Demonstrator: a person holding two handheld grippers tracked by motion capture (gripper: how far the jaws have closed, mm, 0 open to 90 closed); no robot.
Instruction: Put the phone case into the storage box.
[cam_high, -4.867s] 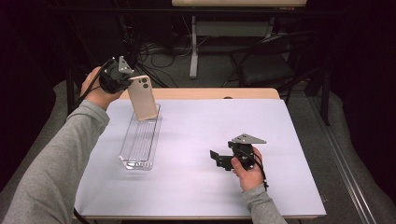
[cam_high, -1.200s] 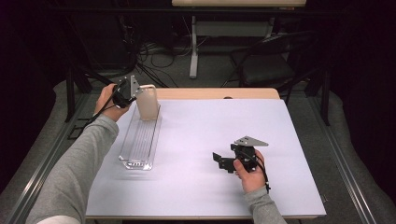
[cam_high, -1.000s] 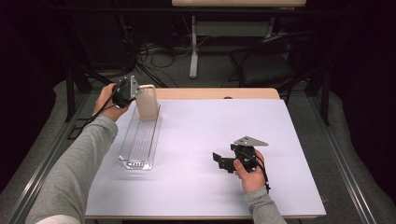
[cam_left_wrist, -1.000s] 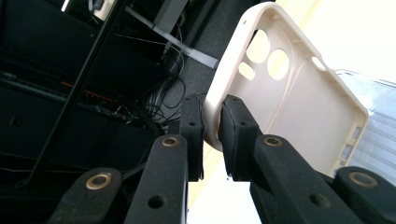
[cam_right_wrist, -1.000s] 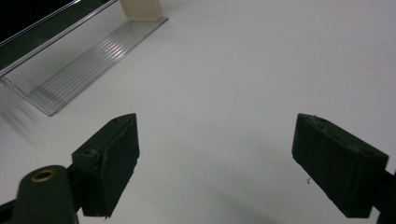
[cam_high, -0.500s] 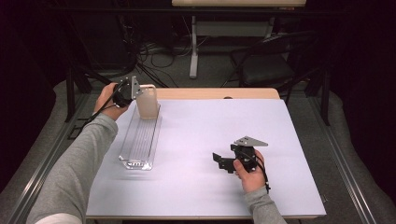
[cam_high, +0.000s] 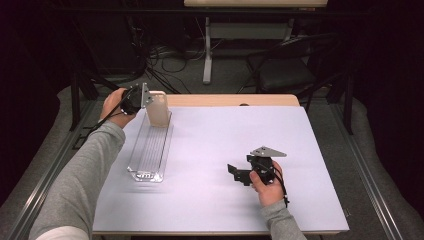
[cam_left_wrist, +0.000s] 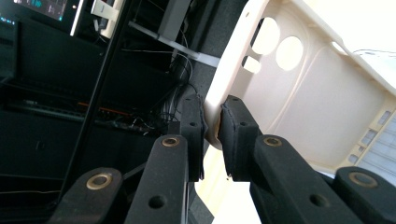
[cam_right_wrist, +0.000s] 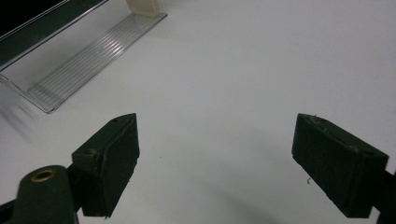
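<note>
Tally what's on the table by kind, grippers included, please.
Phone case: 1
Clear rack: 1
Grippers: 2, left gripper and right gripper
Total: 4

A black chair (cam_high: 287, 75) stands beyond the table (cam_high: 225, 100).

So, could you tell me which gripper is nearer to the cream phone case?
Left. The left gripper is clamped on the phone case edge; the right gripper rests far across the table.
</note>
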